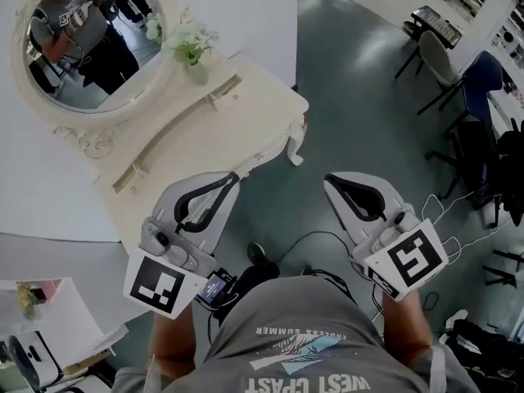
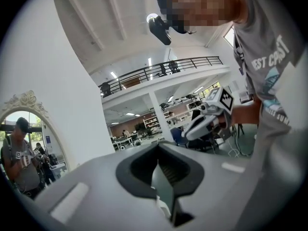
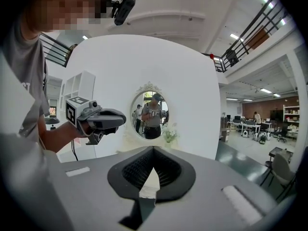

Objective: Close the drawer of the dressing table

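The cream dressing table (image 1: pixel 254 105) stands at the upper left against a white wall, with an oval mirror (image 1: pixel 86 39) and a vase of flowers (image 1: pixel 192 51) on it. Two long drawer handles (image 1: pixel 223 93) lie along its front, and from here the drawer fronts look flush. My left gripper (image 1: pixel 233 178) hangs shut and empty just in front of the table's near edge. My right gripper (image 1: pixel 332 183) is shut and empty over the grey floor, right of the table. The right gripper view shows the mirror (image 3: pixel 151 115) and the left gripper (image 3: pixel 103 119).
Office chairs (image 1: pixel 442 56) and desks stand at the upper right. Cables (image 1: pixel 458 211) trail over the grey floor at the right. A white shelf unit (image 1: pixel 57 318) sits at the lower left. People are reflected in the mirror.
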Tool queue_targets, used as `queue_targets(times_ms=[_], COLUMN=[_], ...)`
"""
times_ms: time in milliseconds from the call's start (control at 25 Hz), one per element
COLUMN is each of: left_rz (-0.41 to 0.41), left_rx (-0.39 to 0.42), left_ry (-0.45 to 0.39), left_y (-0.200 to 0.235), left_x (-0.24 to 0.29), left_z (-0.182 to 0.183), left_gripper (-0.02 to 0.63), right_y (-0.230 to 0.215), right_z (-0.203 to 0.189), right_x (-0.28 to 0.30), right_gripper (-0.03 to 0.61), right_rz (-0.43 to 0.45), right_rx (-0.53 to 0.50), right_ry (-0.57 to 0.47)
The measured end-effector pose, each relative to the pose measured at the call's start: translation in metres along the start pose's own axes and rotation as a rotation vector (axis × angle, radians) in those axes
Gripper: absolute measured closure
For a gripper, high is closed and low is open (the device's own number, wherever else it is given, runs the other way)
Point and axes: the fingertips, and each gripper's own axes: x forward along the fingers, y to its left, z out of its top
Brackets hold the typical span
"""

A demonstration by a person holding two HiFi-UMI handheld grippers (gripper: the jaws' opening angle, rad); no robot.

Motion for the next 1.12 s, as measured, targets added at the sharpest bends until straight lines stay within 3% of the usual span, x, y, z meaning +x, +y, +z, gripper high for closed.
queue_targets(times_ms=[600, 920, 1120], left_rz=[-0.093, -0.009, 0.109], left_rx=[0.028, 0.004, -0.001], left_ry=[-0.063, -0.041, 0.022], left_y=[0.095, 0.143, 0.172], left_x=[-0.011, -0.005, 0.009], left_z=[-0.044, -0.064, -0.076], left_gripper=[0.611, 0.611, 0.611], right_y=[0.005, -0.011, -0.034], right_z=[0.035, 0.051, 0.056], right_x=[0.09, 0.151, 0.195], right_gripper=[0.578, 0.577, 0.577], right_rz=[-0.128, -0.035, 0.103], right_rx=[-0.018, -0.062, -0.112], right_ry=[0.006, 0.002, -0.016])
